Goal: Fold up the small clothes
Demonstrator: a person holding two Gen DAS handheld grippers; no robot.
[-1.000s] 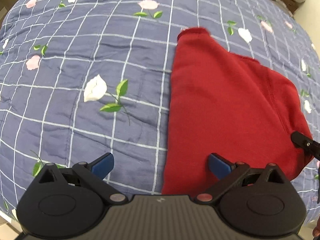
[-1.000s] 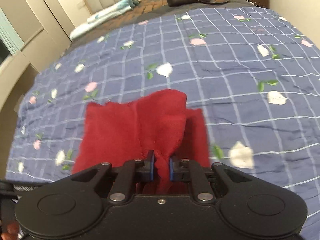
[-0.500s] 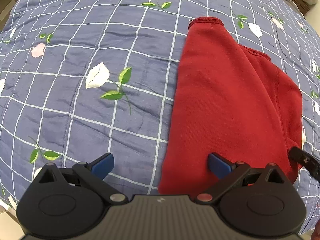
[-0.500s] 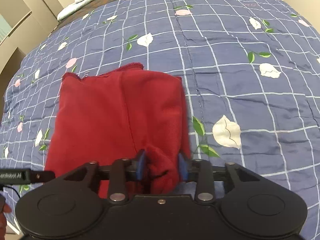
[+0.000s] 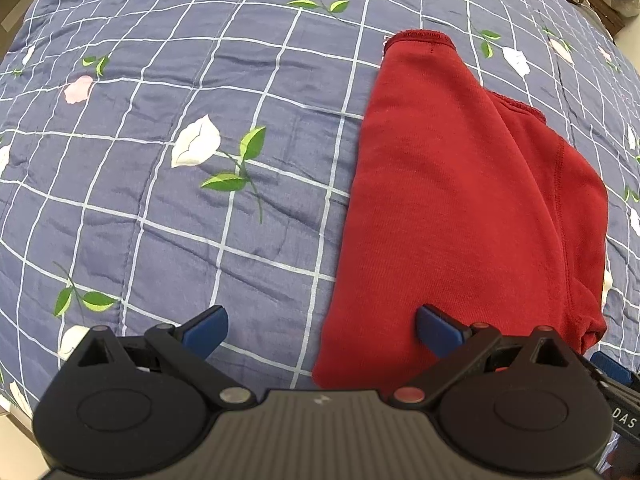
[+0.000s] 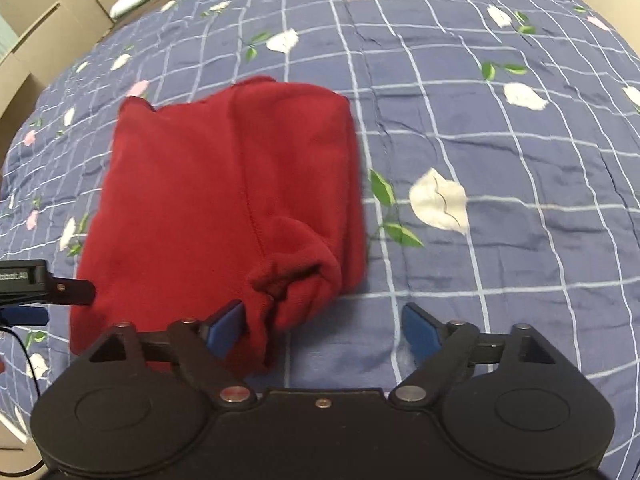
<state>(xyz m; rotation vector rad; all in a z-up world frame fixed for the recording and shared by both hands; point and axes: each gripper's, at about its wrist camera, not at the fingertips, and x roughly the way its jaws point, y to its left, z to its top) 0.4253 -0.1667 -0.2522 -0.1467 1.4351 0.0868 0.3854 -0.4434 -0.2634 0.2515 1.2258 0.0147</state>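
The red garment [image 6: 224,200] lies folded on the blue flowered bedspread [image 6: 500,160], a flap laid over its right-hand side; in the right wrist view it fills the field from about nine o'clock to the centre. A second ago its near corner was pinched tight between the blue pads of the right gripper [image 6: 322,330] and hung above the cloth. Now that corner sits down on the pile as a soft, rumpled lump at about six o'clock — the jaws are opening, already wide. The left pad [image 6: 224,326] touches or nearly touches the loose fabric, while the right pad has only bedspread in front of it, so nothing is gripped.

In the left wrist view the garment [image 5: 460,208] runs from twelve o'clock down to five. It sits a little closer than before, with a clean left edge. The left gripper [image 5: 322,328] hangs over its near left corner, jaws spread wide and empty — one pad above bedspread [image 5: 160,220], the other above red cloth.

By my reading this fold has been delivered and released. The bunched corner likely wants smoothing before another fold.
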